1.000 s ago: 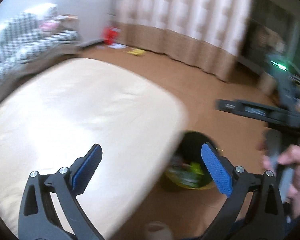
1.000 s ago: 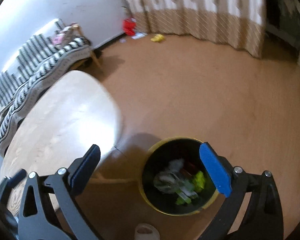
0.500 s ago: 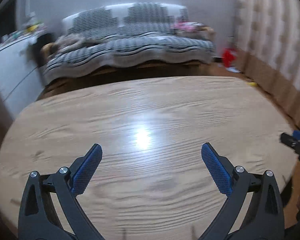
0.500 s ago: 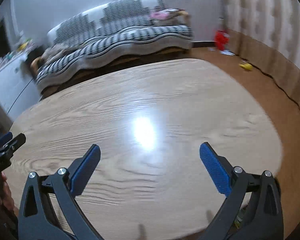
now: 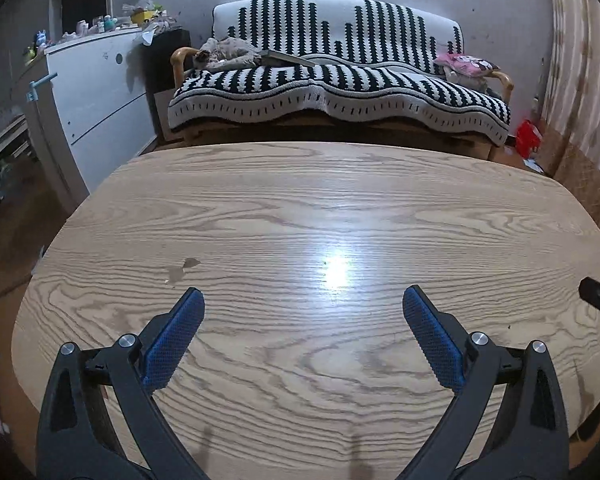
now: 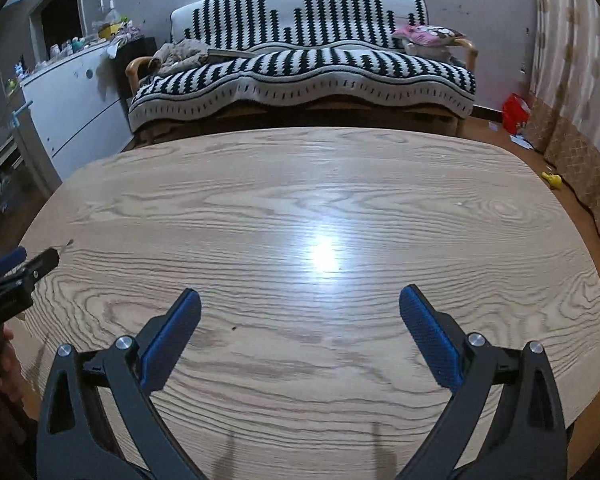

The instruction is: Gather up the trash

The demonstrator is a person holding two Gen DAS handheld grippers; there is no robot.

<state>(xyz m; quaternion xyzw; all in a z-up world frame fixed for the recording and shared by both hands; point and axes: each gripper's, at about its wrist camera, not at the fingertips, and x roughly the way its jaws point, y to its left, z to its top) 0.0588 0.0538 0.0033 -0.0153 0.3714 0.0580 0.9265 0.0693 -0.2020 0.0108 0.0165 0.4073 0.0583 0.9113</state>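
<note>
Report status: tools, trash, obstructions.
Left tool open, empty. Right tool open, empty. No trash visible on the table; bin not in view. Nothing in the way.

The desk (image 5: 300, 216) is pale oak-coloured wood with darker swirling grain and a white glare spot near its middle. Both the left claw (image 5: 303, 334) and the right claw (image 6: 300, 332) are black with blue, dotted-texture pads (image 5: 172, 340) and silver rivets. Behind, the sofa (image 5: 340, 76) wears a white cover with black toothed stripes, a pink cushion (image 5: 466, 65) lies at its end, the cabinet (image 5: 96, 92) is white, the curtain (image 6: 572, 80) is cream over a brown patterned hem, and a red object (image 6: 515, 112) sits on the brown floor (image 6: 560, 200).
</note>
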